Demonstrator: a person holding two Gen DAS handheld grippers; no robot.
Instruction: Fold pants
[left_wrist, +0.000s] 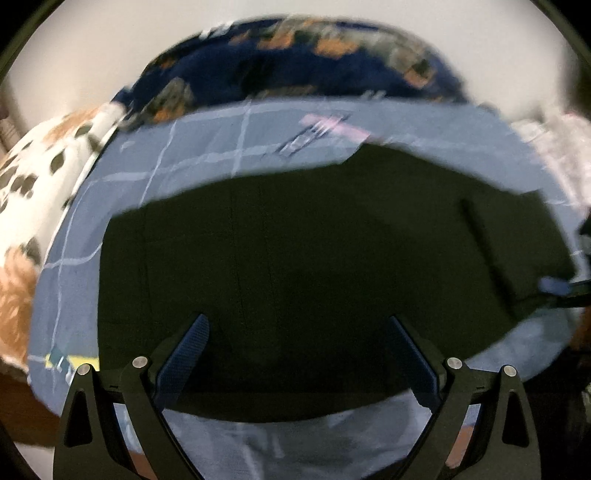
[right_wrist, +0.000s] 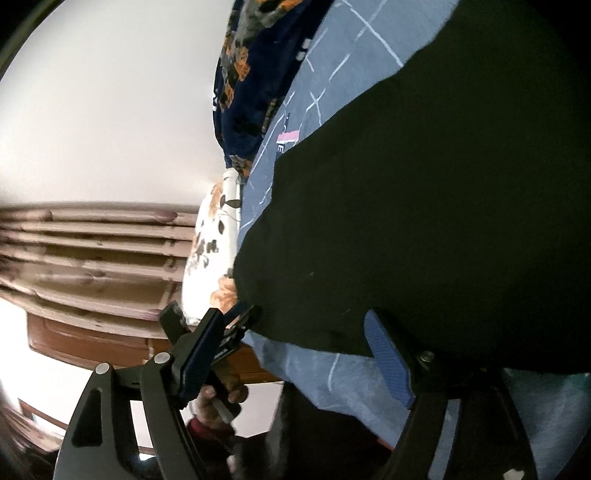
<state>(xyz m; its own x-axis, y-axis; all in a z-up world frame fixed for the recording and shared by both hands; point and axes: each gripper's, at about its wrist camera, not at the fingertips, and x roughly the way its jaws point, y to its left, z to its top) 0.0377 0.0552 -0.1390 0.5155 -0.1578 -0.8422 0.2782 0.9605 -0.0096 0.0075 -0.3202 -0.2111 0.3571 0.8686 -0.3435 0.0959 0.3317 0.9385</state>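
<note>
Dark, matte cloth: pants (left_wrist: 314, 251) spread flat on a blue checked bedsheet (left_wrist: 177, 147), most likely already doubled once, with a straight edge at the left and a raised seam or ridge running down the right part. Probably light, limp and non-slip; best pinched at a corner or along an edge, both layers together, never in the middle. From the left wrist, left gripper (left_wrist: 297, 354) poised over the near part of the cloth, jaws spread wide, nothing between them, pads seemingly clear of the fabric. Near hem just under the fingers; blurred picture, so contact hard to rule out.

From the right wrist, same pants (right_wrist: 424, 203) filling the right of the view, draped to the bed's edge. Right gripper (right_wrist: 303, 350) also wide apart, gripping nothing; its right pad (right_wrist: 388, 358) at the lower border of the cloth, touching or just short of it. Other gripper visible at the cloth's corner, held by a hand (right_wrist: 218, 398).
</note>
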